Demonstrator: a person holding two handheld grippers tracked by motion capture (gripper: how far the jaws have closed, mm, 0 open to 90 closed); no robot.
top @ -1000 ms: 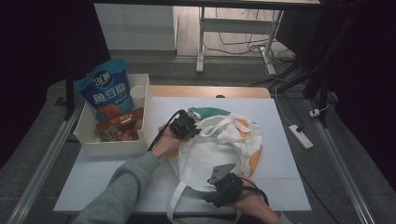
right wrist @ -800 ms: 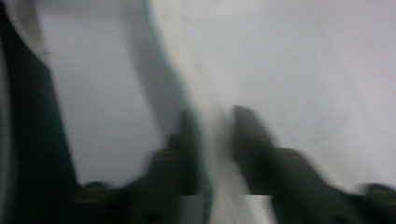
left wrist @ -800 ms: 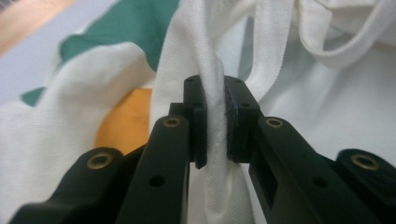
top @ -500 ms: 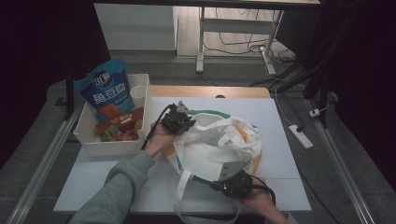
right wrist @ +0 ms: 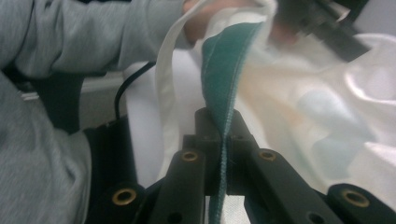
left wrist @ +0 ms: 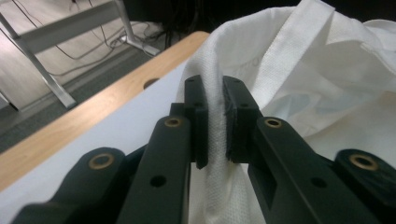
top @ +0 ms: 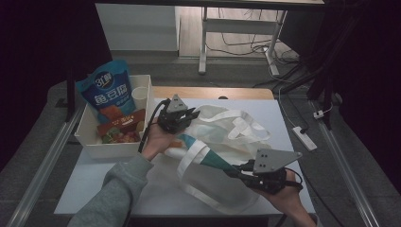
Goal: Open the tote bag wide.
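Note:
A white cloth tote bag (top: 222, 135) with teal print and long white handles lies on the white table (top: 99, 187). My left gripper (top: 189, 115) is at the bag's far left edge, shut on a fold of its white cloth (left wrist: 215, 130). Near the front of the table my right gripper (top: 232, 172) is shut on the bag's teal rim (right wrist: 220, 93), pulling it away from the left one so the mouth stands open. A white handle (right wrist: 164, 107) hangs beside the teal edge.
A white tray (top: 90, 146) at the left holds a blue snack pouch (top: 109, 92), a paper cup (top: 140, 97) and a red packet (top: 120, 127). A wooden strip (top: 213, 92) edges the table's far side. A power strip (top: 303, 138) lies off the right edge.
My right gripper has drawn the teal rim toward the right front, stretching the bag open. The left gripper has shifted slightly left and back, still holding the cloth.

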